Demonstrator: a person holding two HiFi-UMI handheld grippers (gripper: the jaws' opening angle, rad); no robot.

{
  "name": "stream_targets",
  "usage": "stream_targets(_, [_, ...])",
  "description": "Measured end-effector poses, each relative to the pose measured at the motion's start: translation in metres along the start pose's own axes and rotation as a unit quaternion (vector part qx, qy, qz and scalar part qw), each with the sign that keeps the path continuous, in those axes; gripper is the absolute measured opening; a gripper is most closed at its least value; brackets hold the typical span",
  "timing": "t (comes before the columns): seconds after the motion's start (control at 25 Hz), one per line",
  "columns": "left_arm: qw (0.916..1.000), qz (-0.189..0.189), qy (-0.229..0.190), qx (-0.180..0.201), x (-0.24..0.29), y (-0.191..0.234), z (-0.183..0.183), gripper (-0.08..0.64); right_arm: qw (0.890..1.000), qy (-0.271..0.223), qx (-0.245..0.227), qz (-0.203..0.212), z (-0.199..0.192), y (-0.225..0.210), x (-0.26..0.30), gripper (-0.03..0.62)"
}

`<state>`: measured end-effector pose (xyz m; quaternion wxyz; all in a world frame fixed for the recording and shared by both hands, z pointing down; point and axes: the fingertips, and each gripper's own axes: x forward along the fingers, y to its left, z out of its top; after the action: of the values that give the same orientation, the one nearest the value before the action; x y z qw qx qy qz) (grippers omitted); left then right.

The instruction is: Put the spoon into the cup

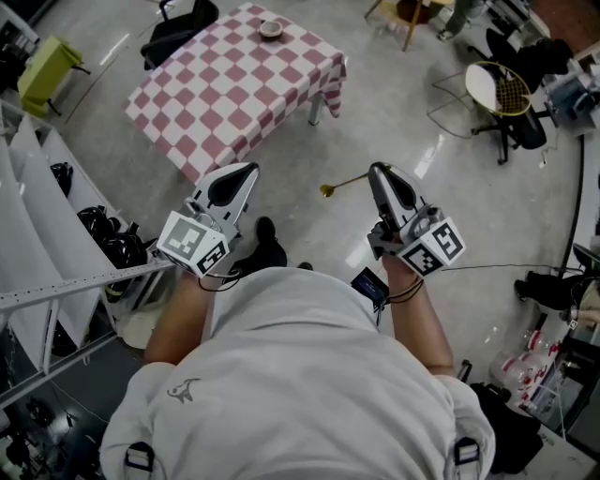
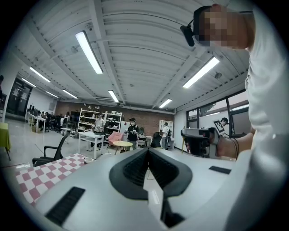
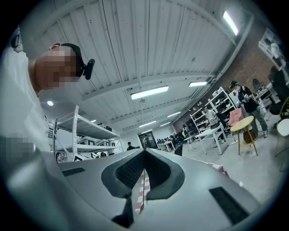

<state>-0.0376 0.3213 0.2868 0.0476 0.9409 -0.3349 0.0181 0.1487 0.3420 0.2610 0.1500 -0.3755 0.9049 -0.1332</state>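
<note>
Checkered table (image 1: 234, 94) sits in the upper left to centre of the head view, with floor between it and the person. The person stands at bottom centre holding both tools out in front.

Left gripper (image 1: 249, 171) is left of centre. Its own view shows the jaws together with nothing between them. Right gripper (image 1: 376, 171) is right of centre, its jaws clamped on the thin handle of the spoon (image 1: 342, 184), which shows as a fine line in the slit in the right gripper view.

Cup (image 1: 270, 29) is on the table near its far edge, at the top centre of the frame. It looks upright, but it's too small to see whether anything is inside.

Progress: the spoon is grasped and off any surface, so the pickup looks done. It is well apart from the cup, over bare floor. What's left is to carry it to the table, line it up over the cup and release it.

The spoon's long axis runs roughly left-right across the frame with a slight tilt. The handle end is at the right in the jaws. The bowl end points left and a bit lower, into the gap between the two grippers.
</note>
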Motion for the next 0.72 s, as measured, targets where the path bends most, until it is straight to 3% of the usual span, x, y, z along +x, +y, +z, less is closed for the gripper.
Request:
stream_targets(0.36, [0.9999, -0.006, -0.001, -0.010, 0.025, 0.095, -0.001, 0.014, 1.000, 0.004, 0.000, -0.010, -0.007, -0.034, 0.088, 0.032])
stream_targets(0.72, [0.9992, -0.038, 0.008, -0.004, 0.043, 0.167, 0.016, 0.014, 1.000, -0.011, -0.002, -0.027, -0.001, -0.050, 0.166, 0.032])
